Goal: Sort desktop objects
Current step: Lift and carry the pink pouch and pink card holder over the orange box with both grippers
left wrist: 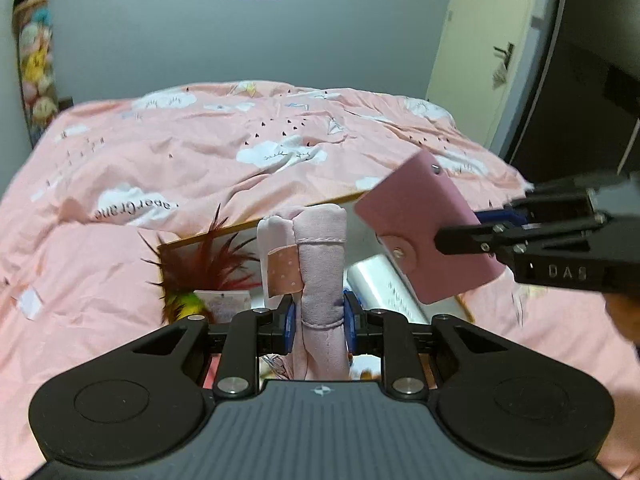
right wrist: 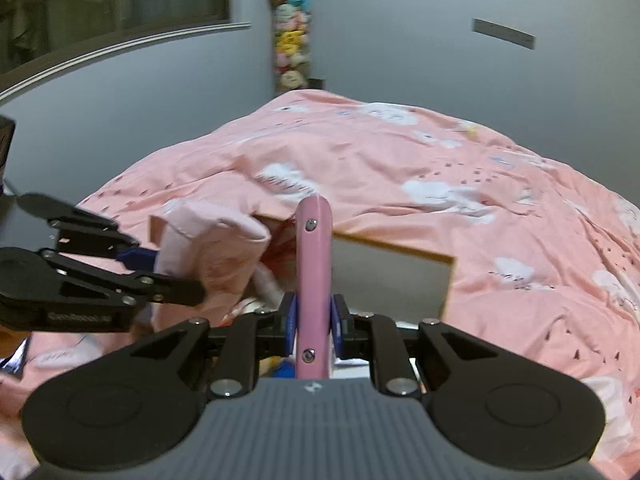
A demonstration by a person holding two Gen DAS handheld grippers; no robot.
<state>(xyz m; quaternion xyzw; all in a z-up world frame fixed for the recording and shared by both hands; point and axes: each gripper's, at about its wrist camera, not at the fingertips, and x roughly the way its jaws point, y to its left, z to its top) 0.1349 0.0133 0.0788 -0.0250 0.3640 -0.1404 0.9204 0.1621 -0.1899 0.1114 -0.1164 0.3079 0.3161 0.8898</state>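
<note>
My left gripper (left wrist: 319,316) is shut on a pink plush toy (left wrist: 320,264) with a plaster-like strip; the toy stands upright between the blue pads and is held above the table. It also shows in the right wrist view (right wrist: 212,252), with the left gripper (right wrist: 160,276) at the left. My right gripper (right wrist: 314,320) is shut on a pink card wallet (right wrist: 314,264), seen edge-on. In the left wrist view the wallet (left wrist: 424,232) is held at the right, by the right gripper (left wrist: 472,228), above the table.
A small white table with a wooden edge (right wrist: 392,280) lies on a pink cloud-print bed cover (left wrist: 200,152). On the table are a red feather toy (left wrist: 212,264), a clear plastic roll (left wrist: 384,284) and a card (left wrist: 224,304). A door (left wrist: 480,52) is at the right.
</note>
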